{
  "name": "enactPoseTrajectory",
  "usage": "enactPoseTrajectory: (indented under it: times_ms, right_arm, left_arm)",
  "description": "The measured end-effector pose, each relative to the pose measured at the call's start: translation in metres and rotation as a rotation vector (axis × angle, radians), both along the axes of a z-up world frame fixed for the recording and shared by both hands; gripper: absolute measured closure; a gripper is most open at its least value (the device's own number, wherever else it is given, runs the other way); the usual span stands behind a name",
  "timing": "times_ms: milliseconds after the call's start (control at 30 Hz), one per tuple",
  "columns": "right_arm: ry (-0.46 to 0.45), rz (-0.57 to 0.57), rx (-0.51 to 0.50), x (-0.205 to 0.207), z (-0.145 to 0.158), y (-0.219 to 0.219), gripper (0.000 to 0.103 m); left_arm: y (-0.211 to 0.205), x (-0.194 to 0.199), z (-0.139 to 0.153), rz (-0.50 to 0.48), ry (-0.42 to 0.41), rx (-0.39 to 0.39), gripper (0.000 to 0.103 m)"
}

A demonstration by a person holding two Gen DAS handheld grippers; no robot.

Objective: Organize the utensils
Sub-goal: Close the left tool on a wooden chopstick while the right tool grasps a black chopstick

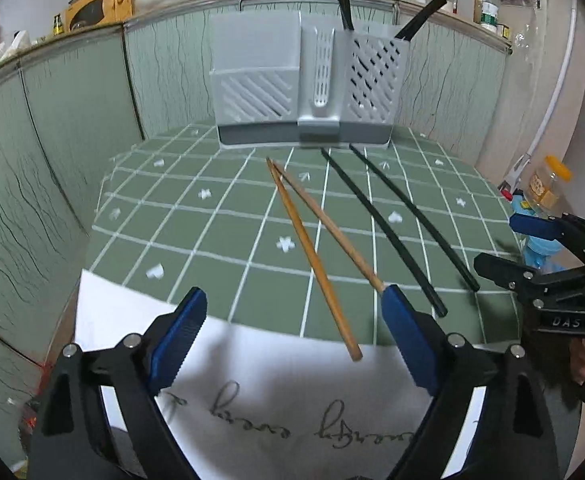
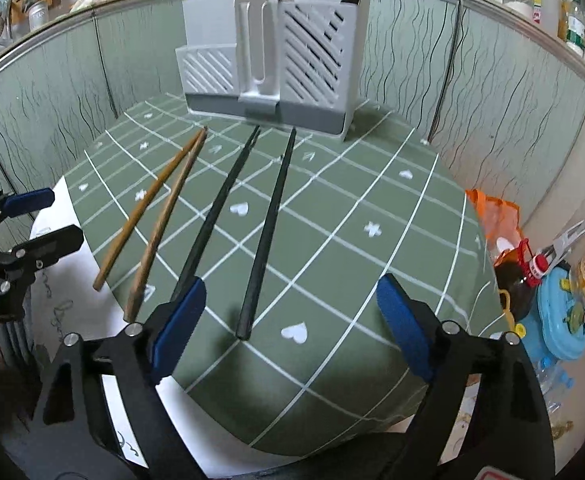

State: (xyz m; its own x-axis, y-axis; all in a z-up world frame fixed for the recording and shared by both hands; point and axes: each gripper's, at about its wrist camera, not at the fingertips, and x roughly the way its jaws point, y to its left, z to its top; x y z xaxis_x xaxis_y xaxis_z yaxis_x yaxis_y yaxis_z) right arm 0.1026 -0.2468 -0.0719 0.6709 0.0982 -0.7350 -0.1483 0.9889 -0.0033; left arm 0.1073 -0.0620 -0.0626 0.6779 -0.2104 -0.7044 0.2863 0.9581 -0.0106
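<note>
Your left gripper (image 1: 294, 314) hangs spread above the near ends of the two brown wooden chopsticks (image 1: 312, 252), pinching nothing. Your right gripper (image 2: 290, 306) is equally wide, with one of the two black chopsticks (image 2: 266, 220) lying between its blue pads (image 2: 402, 326), untouched. Both pairs lie on the green grid-patterned tablecloth (image 2: 372, 184), tips toward the upright grey slotted plastic utensil holder (image 1: 306, 80) at the table's far edge.
</note>
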Motion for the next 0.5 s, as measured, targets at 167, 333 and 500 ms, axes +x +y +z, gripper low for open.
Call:
enactPoseTrajectory:
  times_ms: [167, 333, 500]
  right_arm:
    - [0.011, -0.013, -0.010, -0.001, -0.011, 0.004, 0.034]
    - [0.016, -0.021, -0.013, -0.002, -0.019, 0.009, 0.053]
    - [0.002, -0.014, -0.003, -0.004, -0.020, 0.014, 0.067]
  left_arm:
    - [-0.003, -0.005, -0.014, 0.004, 0.025, -0.004, 0.024]
    - [-0.008, -0.005, -0.027, 0.005, 0.054, 0.002, 0.040]
    - [-0.016, -0.008, -0.031, 0.012, 0.041, 0.034, 0.049]
